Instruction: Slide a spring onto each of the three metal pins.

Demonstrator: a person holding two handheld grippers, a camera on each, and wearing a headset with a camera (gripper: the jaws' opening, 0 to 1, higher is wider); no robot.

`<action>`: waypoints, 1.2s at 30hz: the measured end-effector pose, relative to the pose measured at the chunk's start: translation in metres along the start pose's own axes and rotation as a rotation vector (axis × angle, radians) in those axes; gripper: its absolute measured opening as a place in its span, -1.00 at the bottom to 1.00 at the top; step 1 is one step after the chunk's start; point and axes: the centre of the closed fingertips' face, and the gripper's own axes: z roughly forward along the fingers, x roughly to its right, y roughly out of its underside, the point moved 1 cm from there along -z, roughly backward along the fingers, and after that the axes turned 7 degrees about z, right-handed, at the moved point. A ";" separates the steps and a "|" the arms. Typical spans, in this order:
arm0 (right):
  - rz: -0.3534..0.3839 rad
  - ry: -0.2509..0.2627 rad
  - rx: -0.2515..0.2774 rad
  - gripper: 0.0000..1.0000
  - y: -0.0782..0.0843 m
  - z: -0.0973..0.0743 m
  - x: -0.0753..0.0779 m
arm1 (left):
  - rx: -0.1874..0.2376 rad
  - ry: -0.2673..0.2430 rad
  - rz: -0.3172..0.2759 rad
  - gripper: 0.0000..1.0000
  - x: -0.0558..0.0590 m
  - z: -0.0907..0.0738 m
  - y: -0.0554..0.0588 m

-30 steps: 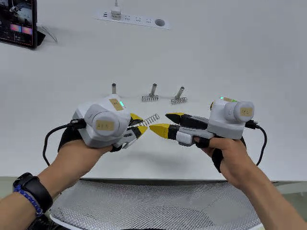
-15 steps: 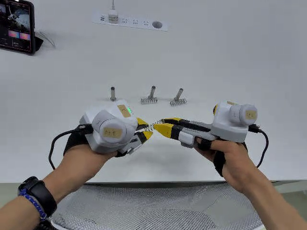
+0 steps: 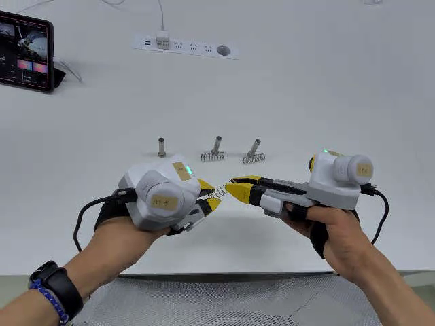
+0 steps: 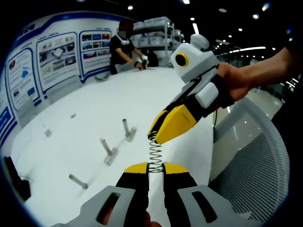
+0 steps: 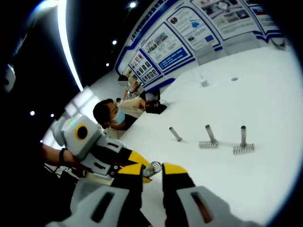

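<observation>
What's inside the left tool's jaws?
One end of a spring, clamped by the left tool; its far end reaches the right tool. The jaws cover the gripped coils.

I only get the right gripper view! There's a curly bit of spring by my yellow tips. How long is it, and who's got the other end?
Observer: The left gripper view shows the whole spring. It's a short straight coil. The left gripper pinches its near end and the far end reaches your tips.
Operator: Is anything lit up?
Observer: In the head view a green light glows on top of the right gripper.
Operator: What's down low, closest to me?
Observer: A grey mesh chair pokes out under the table's near edge.
</observation>
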 end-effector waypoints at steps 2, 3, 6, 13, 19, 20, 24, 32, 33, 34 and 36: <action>-0.011 -0.007 -0.014 -0.69 -0.001 0.000 0.000 | 0.000 0.003 0.007 -0.80 0.000 0.000 0.000; -0.015 -0.010 -0.021 -0.69 -0.001 0.001 0.000 | 0.001 0.004 0.008 -0.80 0.000 0.000 -0.001; -0.037 -0.023 -0.048 -0.71 -0.002 0.001 -0.003 | 0.004 0.007 0.013 -0.80 0.001 0.000 -0.002; -0.110 -0.057 -0.124 -0.74 -0.003 0.004 -0.011 | 0.017 0.029 0.005 -0.81 -0.001 0.000 -0.004; -0.279 -0.078 -0.249 -0.75 -0.008 0.005 -0.017 | 0.050 0.064 -0.010 -0.81 -0.004 -0.001 -0.009; -0.301 -0.081 -0.264 -0.75 -0.009 0.005 -0.019 | 0.056 0.071 -0.013 -0.81 -0.004 -0.001 -0.010; -0.404 -0.091 -0.344 -0.75 -0.010 0.005 -0.025 | 0.075 0.087 -0.026 -0.81 -0.005 -0.001 -0.014; -0.556 -0.133 -0.495 -0.74 -0.005 0.001 -0.033 | 0.095 0.110 -0.008 -0.81 0.000 -0.004 -0.022; -0.572 -0.138 -0.510 -0.74 -0.004 0.001 -0.033 | 0.099 0.114 -0.004 -0.81 0.001 -0.004 -0.023; -0.596 -0.144 -0.530 -0.74 -0.003 0.000 -0.033 | 0.109 0.121 0.000 -0.81 0.002 -0.004 -0.026; -0.611 -0.158 -0.552 -0.74 -0.001 0.000 -0.035 | 0.112 0.126 0.009 -0.81 0.003 -0.004 -0.027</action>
